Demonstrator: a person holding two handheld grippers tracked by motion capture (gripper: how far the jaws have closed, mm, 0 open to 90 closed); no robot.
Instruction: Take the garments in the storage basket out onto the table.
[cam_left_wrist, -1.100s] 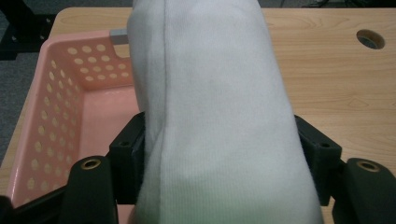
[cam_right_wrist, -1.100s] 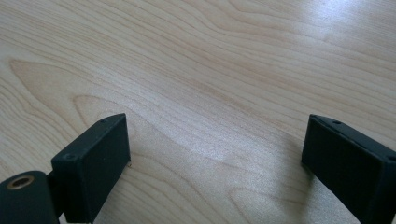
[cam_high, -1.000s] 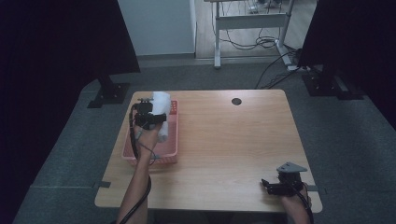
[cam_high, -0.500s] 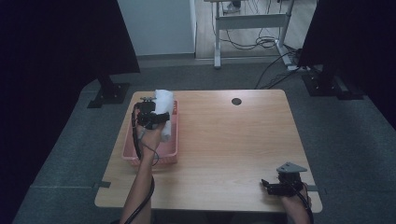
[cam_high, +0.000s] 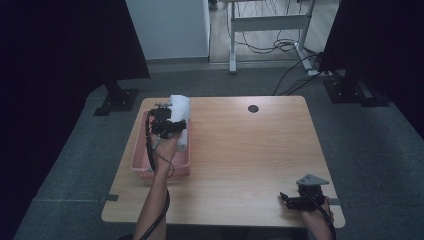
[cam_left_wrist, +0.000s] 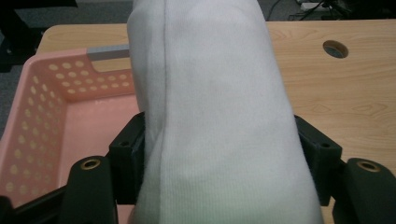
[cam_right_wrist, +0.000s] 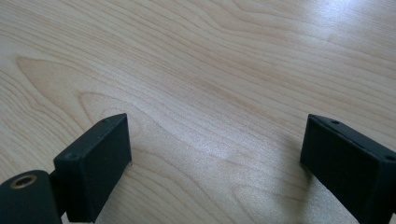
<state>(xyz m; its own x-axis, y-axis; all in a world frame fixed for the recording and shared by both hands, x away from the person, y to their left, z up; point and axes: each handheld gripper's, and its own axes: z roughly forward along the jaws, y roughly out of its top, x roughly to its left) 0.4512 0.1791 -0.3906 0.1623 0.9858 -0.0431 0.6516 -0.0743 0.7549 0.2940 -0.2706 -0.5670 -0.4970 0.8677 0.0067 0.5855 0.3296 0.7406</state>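
Right gripper (cam_high: 289, 199): rests at the near right edge of the surface (cam_high: 260, 150), a grey three-cornered plate on top. In the right gripper view its black, blocky, matt fingers (cam_right_wrist: 95, 161) stand wide apart with bare wood between them. The surface is pale laminate with a flowing printed grain and a soft sheen.

Left gripper (cam_high: 172, 127): held above the pink basket (cam_high: 142, 167) at the left side of the surface, a forearm reaching in from the near edge and a cable trailing along it. Its fingers (cam_left_wrist: 128, 154) are clamped on a white cloth roll (cam_left_wrist: 215, 116), one pad pressing on each flank. The cloth is a soft, fine-ribbed knit, rolled into a thick cylinder with a seam line running down its length. In the high view the roll (cam_high: 180, 107) stands out beyond the gripper over the basket's far right corner, with a second white piece below it inside the basket; what that piece is cannot be told.

Basket: rectangular moulded plastic, rounded rim, walls perforated with rows of small oval holes, a grey strip on its far wall.

Beyond: a round dark cable hole (cam_high: 253, 108) near the far edge of the surface.

Change: against the earlier high view, the left gripper and roll sit slightly further right and higher; the right gripper is unmoved.
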